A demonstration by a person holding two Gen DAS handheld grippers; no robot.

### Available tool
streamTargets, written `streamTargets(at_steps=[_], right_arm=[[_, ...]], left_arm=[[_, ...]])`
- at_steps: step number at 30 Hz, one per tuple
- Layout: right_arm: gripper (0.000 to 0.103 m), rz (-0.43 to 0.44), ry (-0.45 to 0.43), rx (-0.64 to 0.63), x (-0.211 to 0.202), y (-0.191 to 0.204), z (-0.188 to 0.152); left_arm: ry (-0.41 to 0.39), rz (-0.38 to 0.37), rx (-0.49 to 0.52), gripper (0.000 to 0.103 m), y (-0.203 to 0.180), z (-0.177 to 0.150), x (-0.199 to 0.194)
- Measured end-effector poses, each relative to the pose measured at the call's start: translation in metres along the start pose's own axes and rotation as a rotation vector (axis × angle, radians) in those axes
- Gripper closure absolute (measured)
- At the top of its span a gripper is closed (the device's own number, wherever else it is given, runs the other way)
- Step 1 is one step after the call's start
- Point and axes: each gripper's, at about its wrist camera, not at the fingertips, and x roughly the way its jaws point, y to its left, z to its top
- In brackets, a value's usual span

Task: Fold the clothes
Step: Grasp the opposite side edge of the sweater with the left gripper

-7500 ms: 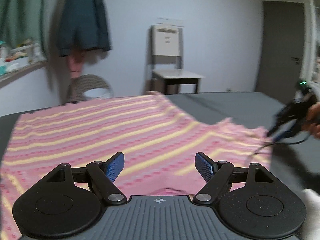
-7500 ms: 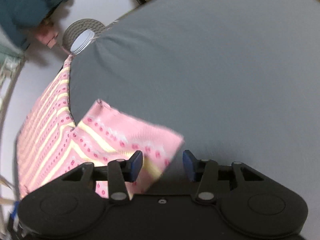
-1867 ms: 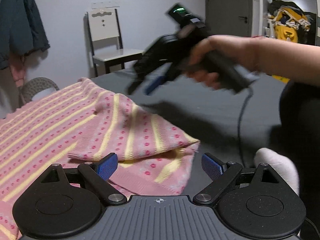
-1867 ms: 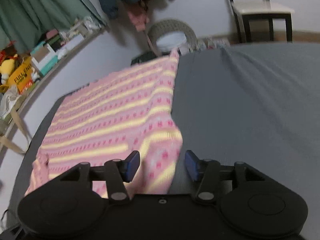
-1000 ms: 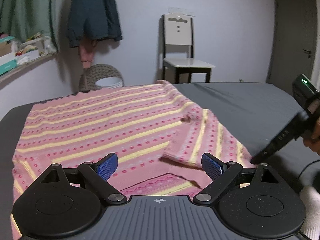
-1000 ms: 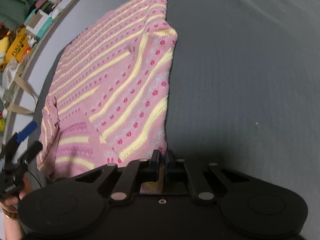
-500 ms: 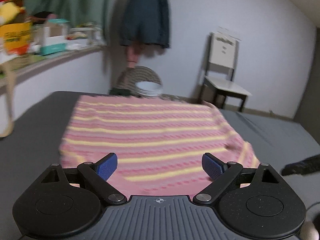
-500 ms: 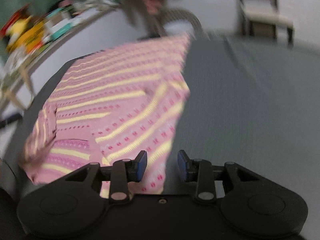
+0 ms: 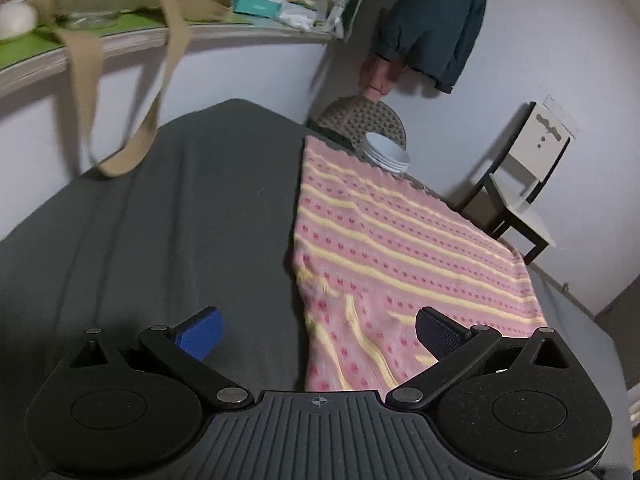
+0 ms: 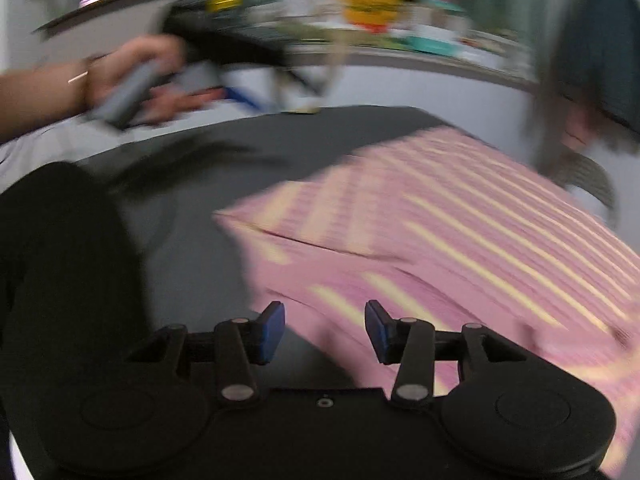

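Now the pink striped sweater (image 9: 400, 248) lies mid-right on the gray bed (image 9: 180, 220); left gripper (image 9: 318, 332) released, right gripper (image 10: 325, 330) just opening, nothing held.

Right wrist view smeared; sweater (image 10: 460, 240) pattern unreadable; shelf (image 10: 360, 20) clutter indistinct.

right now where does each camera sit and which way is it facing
Left wrist: rides the left gripper, looking across the dark grey bed at the pink knit sweater with yellow stripes and a white chair; only its open blue-padded fingers show.
Right wrist: rides the right gripper, open, blurred; shows the hand holding the left gripper and a dark leg.
Shared: sweater, bed, cluttered shelf.
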Motion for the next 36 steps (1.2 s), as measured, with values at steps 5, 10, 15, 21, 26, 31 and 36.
streamTargets(at_steps=[5, 10, 15, 21, 26, 31, 36], right_arm=[[0.059, 0.052, -0.011, -0.078, 0.041, 0.03, 0.03], [0.059, 0.05, -0.007, -0.091, 0.071, 0.04, 0.051], [0.059, 0.0, 0.023, -0.194, 0.095, 0.059, 0.054], [0.056, -0.068, 0.031, -0.265, 0.111, 0.078, 0.054], [0.056, -0.077, 0.05, -0.267, 0.122, 0.083, 0.055], [0.054, -0.079, 0.062, -0.284, 0.131, 0.085, 0.058], [0.054, -0.185, 0.049, -0.419, 0.134, 0.097, 0.052]], left_arm=[[0.082, -0.025, 0.006, 0.0, 0.001, 0.023, 0.051], [0.151, -0.019, 0.025, 0.0, -0.003, 0.034, 0.1], [0.183, -0.049, -0.007, 0.001, 0.001, 0.038, 0.131], [0.166, -0.054, 0.018, 0.016, -0.001, 0.033, 0.145], [0.174, -0.061, -0.046, 0.061, 0.003, 0.032, 0.15], [0.18, -0.064, -0.017, 0.074, -0.003, 0.031, 0.152], [0.192, -0.014, -0.063, 0.093, 0.0, 0.033, 0.153]])
